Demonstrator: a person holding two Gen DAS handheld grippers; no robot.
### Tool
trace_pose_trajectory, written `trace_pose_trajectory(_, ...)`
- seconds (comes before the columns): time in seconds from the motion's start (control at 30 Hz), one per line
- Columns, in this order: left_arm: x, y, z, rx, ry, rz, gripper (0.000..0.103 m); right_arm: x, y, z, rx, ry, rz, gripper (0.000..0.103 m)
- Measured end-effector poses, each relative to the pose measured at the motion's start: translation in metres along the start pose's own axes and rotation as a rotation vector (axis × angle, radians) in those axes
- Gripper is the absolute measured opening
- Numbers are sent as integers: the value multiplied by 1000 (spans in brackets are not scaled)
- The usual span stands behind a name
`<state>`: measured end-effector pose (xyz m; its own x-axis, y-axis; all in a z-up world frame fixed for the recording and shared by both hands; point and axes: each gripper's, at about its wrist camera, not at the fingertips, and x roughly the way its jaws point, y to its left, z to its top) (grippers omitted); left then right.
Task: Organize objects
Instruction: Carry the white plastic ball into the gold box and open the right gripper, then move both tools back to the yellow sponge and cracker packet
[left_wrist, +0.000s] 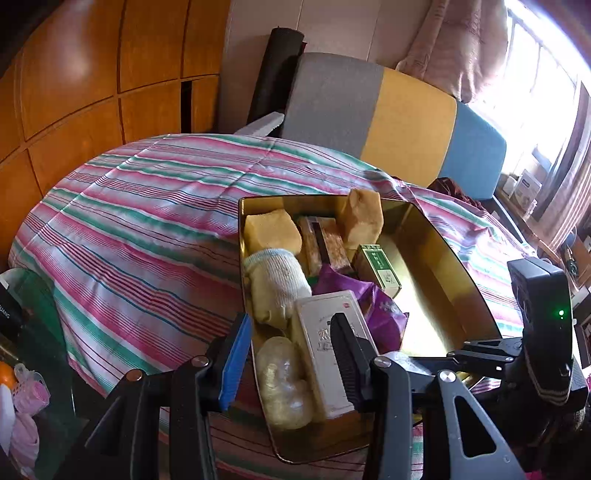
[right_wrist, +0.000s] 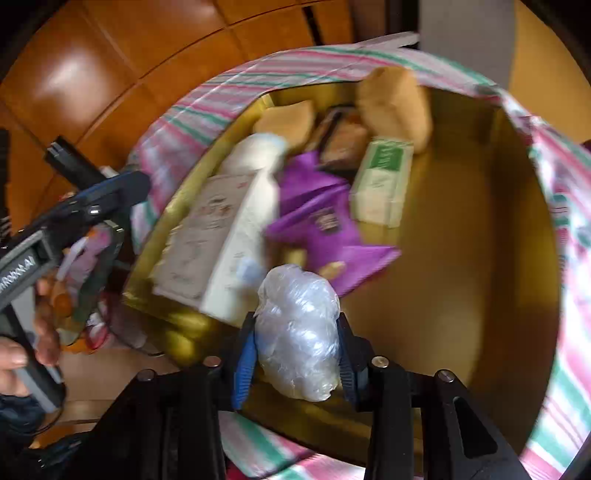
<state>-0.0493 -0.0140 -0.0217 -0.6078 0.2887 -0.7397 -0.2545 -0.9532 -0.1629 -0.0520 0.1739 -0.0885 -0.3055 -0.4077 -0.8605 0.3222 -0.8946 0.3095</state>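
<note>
Plastic bundle (right_wrist: 299, 332) stands upright between right jaws.

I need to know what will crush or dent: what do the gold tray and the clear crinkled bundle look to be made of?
The gold rectangular tray looks like thin metal, a tin: its glossy walls mirror the contents and catch window glare. The clear crinkled bundle between the right claw pads looks like soft, shiny plastic film, wadded up; whether anything is wrapped inside cannot be told.

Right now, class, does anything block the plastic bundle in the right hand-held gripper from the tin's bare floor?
Nothing visible does. The plastic bundle hangs over the tin, whose right half lies bare; the purple packet and green box lie left of that.
</note>
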Motion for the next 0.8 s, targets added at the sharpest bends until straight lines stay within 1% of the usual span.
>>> trace_pose_trajectory(0.1,-1,-4,-1,10,-2,-2,45,3,4,-1,11,-10,29,56)
trace_pose_trajectory(0.13,-2,-5,-1,13,-4,-4,45,2,4,-2,24,-13,32,58)
trace_pose_trajectory(0.17,-2,-6,-1,16,-5,-5,45,1,2,-2,38,-18,33,62)
trace_pose_trajectory(0.2,-3,-7,-1,19,-8,-5,45,-2,0,-3,50,-26,31,65)
trace_pose_trajectory(0.27,-5,-10,-1,27,-14,-7,45,-11,-2,-5,66,-50,30,65)
trace_pose_trajectory(0.37,-8,-17,0,44,-22,-10,45,-30,-5,-9,76,-100,16,68)
trace_pose_trajectory(0.43,-10,-22,0,60,-26,-14,44,-45,-8,-13,87,-135,-5,70)
trace_pose_trajectory(0.57,-13,-37,-2,93,-31,-25,45,-75,-26,-23,131,-201,-76,76)
trace_pose_trajectory(0.63,-13,-45,-3,109,-28,-36,45,-91,-39,-29,166,-232,-112,76)
trace_pose_trajectory(0.7,-12,-56,-5,131,-23,-47,45,-109,-56,-41,207,-258,-142,79)
trace_pose_trajectory(0.8,-9,-73,-7,168,-13,-64,45,-132,-83,-59,269,-281,-198,82)
